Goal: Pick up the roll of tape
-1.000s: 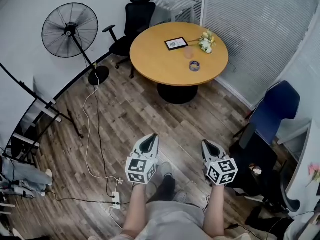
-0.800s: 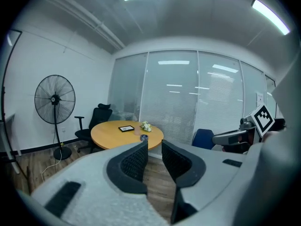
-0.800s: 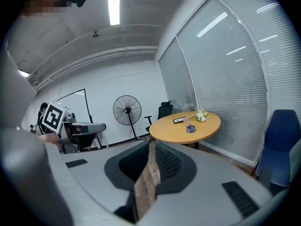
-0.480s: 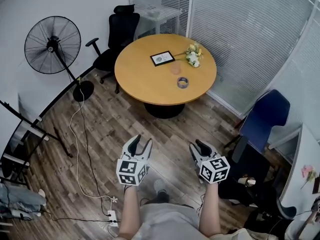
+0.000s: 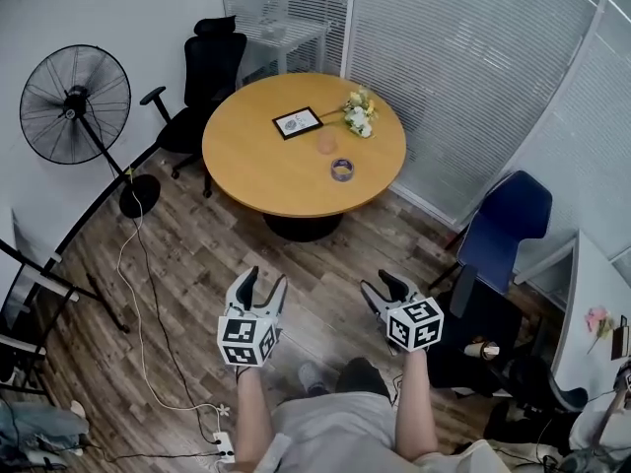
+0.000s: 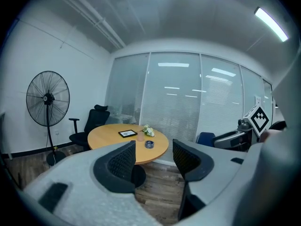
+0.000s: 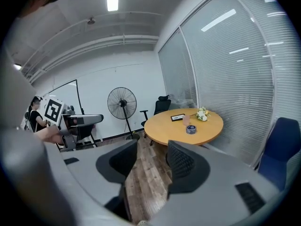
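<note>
while their jaws are opening with nothing between them, the left hand-held gripper (image 5: 258, 282) and right hand-held gripper (image 5: 383, 286) hang empty over the wood floor, lower centre of the frame. the roll of tape (image 5: 342, 169) lies well apart on the round desk (image 5: 256, 156), upper centre, near a pink cup (image 5: 326, 143). a hasty reach would likely tip that cup.

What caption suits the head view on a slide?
Left gripper and right gripper, jaws opening, empty, face the round table bearing the roll of tape.
</note>
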